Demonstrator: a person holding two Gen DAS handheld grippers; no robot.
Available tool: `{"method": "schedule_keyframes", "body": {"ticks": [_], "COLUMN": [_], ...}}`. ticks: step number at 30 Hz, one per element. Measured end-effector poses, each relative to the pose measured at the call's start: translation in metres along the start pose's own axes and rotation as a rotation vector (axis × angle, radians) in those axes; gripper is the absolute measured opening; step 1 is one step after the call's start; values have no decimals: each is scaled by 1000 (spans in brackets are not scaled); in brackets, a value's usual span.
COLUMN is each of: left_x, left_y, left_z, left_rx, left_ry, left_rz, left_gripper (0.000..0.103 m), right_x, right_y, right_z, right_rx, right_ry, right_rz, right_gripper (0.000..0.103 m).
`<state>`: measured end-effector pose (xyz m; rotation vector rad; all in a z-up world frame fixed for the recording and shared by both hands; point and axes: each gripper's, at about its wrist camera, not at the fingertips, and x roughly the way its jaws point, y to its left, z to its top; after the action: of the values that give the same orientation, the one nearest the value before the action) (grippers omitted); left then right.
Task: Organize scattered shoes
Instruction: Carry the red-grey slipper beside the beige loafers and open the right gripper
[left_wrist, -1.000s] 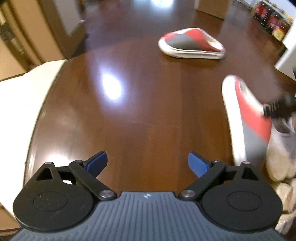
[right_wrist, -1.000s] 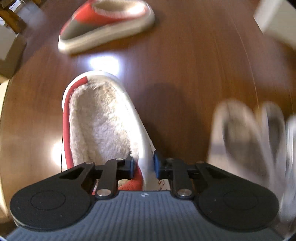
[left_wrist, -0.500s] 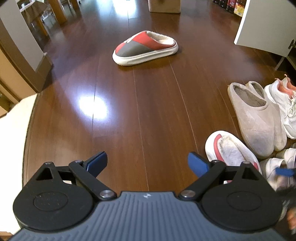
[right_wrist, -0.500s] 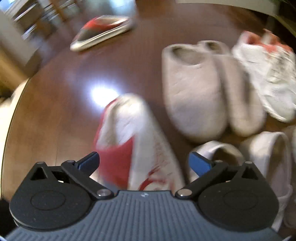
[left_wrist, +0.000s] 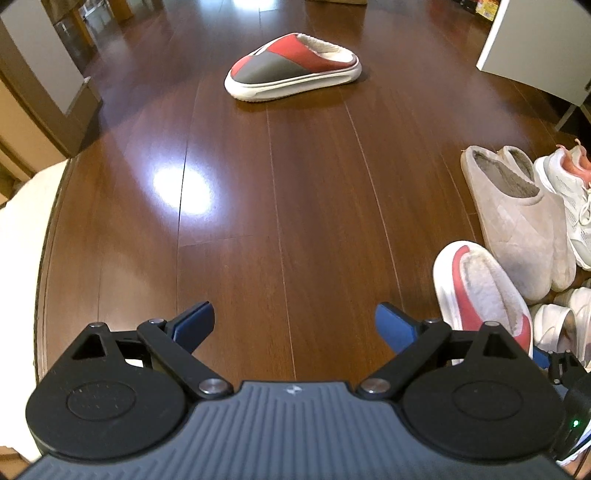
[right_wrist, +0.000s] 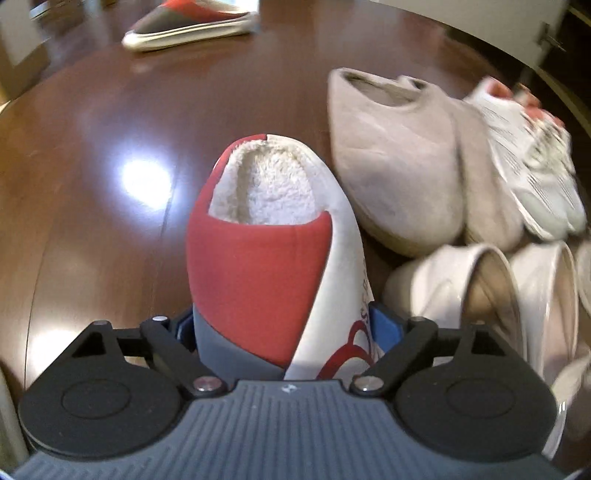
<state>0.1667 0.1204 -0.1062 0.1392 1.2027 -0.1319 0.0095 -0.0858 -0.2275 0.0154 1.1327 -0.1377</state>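
A red, grey and white fleece-lined slipper (right_wrist: 258, 266) lies on the dark wood floor (left_wrist: 295, 184), toe toward me, beside a row of shoes. My right gripper (right_wrist: 284, 325) straddles its toe. The jaws are closing, and both blue pads touch the slipper's sides. In the left wrist view this slipper (left_wrist: 480, 288) sits at the lower right. Its mate (left_wrist: 291, 70) lies on its own far across the floor, also seen in the right wrist view (right_wrist: 184, 26). My left gripper (left_wrist: 295, 321) hovers open over bare floor with nothing between its fingers.
Beige slippers (right_wrist: 399, 158) and white sneakers with pink trim (right_wrist: 528, 158) stand to the right of the held slipper, and white shoes (right_wrist: 480, 284) lie nearer. A white cabinet door (left_wrist: 535, 48) stands at the far right. A pale mat (left_wrist: 22, 229) edges the floor on the left.
My right gripper carried the slipper rightward to the shoe row, let go of its rim and opened wide, then closed around its toe. My left gripper turned toward the far slipper.
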Motion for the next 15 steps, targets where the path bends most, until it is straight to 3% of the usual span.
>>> {"method": "schedule_keyframes", "body": {"ticks": [7,12,15], "left_x": [0,-1,-3], "left_y": [-6,-8,-3], "left_z": [-3,-3,0], "left_rx": [36,60,64], "left_ry": [-3,3,-9], "left_rz": [-1,14,55], "left_gripper": [96,96,96], "right_x": [6,31,-1], "right_y": [-11,-11,-28], "right_z": [-1,30,36], "right_rx": [10,5,18], "right_ry": [13,74,36], "right_rz": [-1,42,115], "right_gripper": [89,99,102]}}
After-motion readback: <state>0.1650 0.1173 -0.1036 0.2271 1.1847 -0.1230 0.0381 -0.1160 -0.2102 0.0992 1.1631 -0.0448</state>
